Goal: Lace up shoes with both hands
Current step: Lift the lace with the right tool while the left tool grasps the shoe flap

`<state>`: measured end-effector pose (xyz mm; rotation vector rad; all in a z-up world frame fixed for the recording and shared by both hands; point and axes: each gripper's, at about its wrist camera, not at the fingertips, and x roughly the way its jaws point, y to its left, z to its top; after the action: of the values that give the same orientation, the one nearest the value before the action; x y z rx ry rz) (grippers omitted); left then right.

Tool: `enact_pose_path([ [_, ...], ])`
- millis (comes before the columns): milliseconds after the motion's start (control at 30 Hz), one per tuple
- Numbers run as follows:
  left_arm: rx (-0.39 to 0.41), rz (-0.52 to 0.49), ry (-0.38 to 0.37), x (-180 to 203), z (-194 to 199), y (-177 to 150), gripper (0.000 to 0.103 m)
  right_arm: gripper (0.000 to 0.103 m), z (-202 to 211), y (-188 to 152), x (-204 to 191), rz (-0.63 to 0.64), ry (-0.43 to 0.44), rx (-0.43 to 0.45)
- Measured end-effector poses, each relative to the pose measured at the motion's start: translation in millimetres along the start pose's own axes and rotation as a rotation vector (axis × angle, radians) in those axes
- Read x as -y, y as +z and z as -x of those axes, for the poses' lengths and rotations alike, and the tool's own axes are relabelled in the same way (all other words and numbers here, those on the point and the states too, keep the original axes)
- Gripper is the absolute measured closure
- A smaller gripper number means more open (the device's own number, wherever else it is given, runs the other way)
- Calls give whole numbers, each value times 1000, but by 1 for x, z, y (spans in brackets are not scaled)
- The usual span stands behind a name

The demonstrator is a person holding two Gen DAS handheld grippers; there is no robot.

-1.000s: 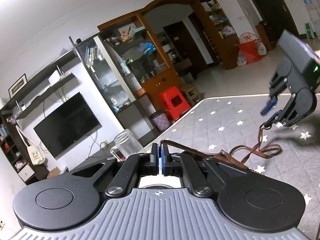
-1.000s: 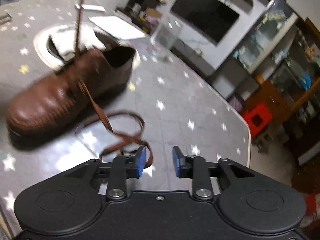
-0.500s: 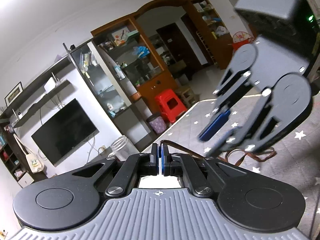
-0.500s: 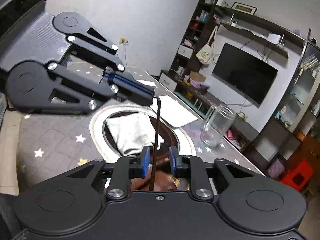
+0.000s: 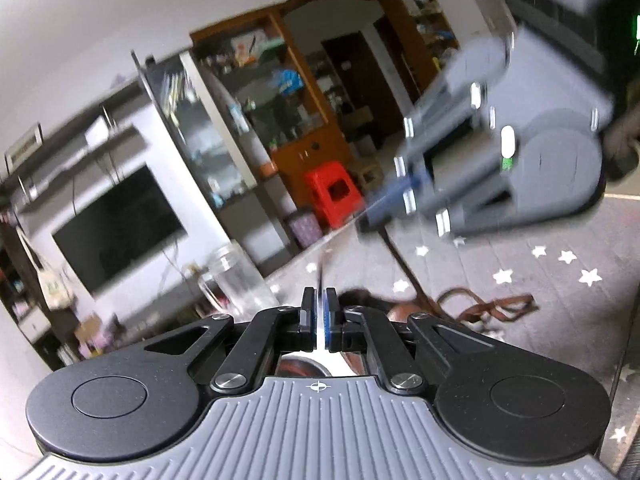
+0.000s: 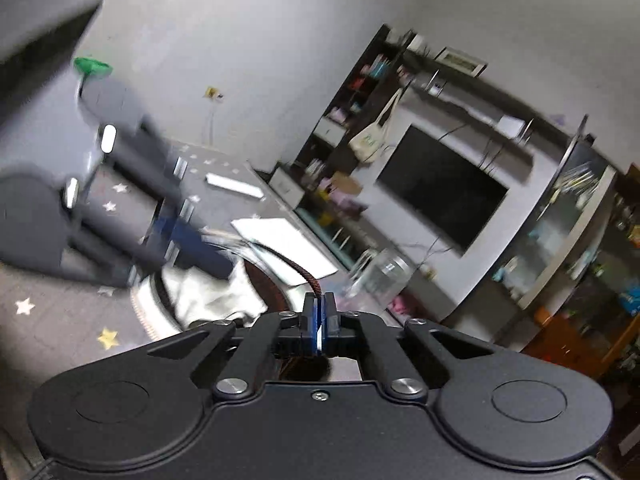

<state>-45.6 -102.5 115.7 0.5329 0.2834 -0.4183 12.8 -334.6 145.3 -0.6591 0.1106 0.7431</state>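
Note:
My left gripper (image 5: 320, 307) is shut on a thin strand of the brown shoelace, which rises blurred from between its fingers. Just behind those fingers a bit of the brown shoe (image 5: 398, 312) shows, mostly hidden. My right gripper (image 5: 382, 206) hangs blurred at the upper right, and a lace strand (image 5: 404, 266) runs from it down to the shoe. Loose lace loops (image 5: 490, 306) lie on the star-patterned cloth. In the right wrist view my right gripper (image 6: 319, 314) is shut on the brown lace (image 6: 308, 276), which arcs left toward my blurred left gripper (image 6: 196, 240).
A clear glass jar (image 5: 236, 276) stands at the table's far edge, also in view as the jar (image 6: 380, 276). A white cloth (image 6: 224, 296) lies in a round white-rimmed dish (image 6: 140, 308). White paper (image 6: 280, 236) lies behind it. The grey star cloth (image 5: 560, 280) covers the table.
The right gripper, open by the loose lace a second ago, rose beside the left gripper, closed around the taut strand and is now shut on it. The left stayed shut.

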Motion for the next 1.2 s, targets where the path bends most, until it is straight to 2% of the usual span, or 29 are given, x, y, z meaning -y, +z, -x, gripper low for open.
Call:
enact_pose_path([
  [100,-57,41,-54,10,-19,-6,91,101,4,4,3,25,-21,3],
  [267,-137,142,-46,18,-50,-7,73,101,3,3,5,34,-32,-2],
  [333,-171,204,-46,16,-61,-8,71,101,2,3,4,32,-30,2],
  [467,-194,257,-67,14,-68,-10,68,101,0,1,5,31,-31,0],
  [600,-204,291,-81,13,-70,-13,68,101,-1,-1,5,21,-31,1],
  [700,-194,321,-127,11,-65,-11,68,101,1,-2,5,17,-32,-1],
  [867,-204,323,-124,12,-69,-10,68,101,-2,-2,3,21,-29,-6],
  [967,-207,338,-145,8,-67,-13,79,101,-2,-4,1,30,-27,-12],
  [1200,-170,324,-147,-10,-45,-27,86,101,-9,-14,-10,87,-26,-57],
])
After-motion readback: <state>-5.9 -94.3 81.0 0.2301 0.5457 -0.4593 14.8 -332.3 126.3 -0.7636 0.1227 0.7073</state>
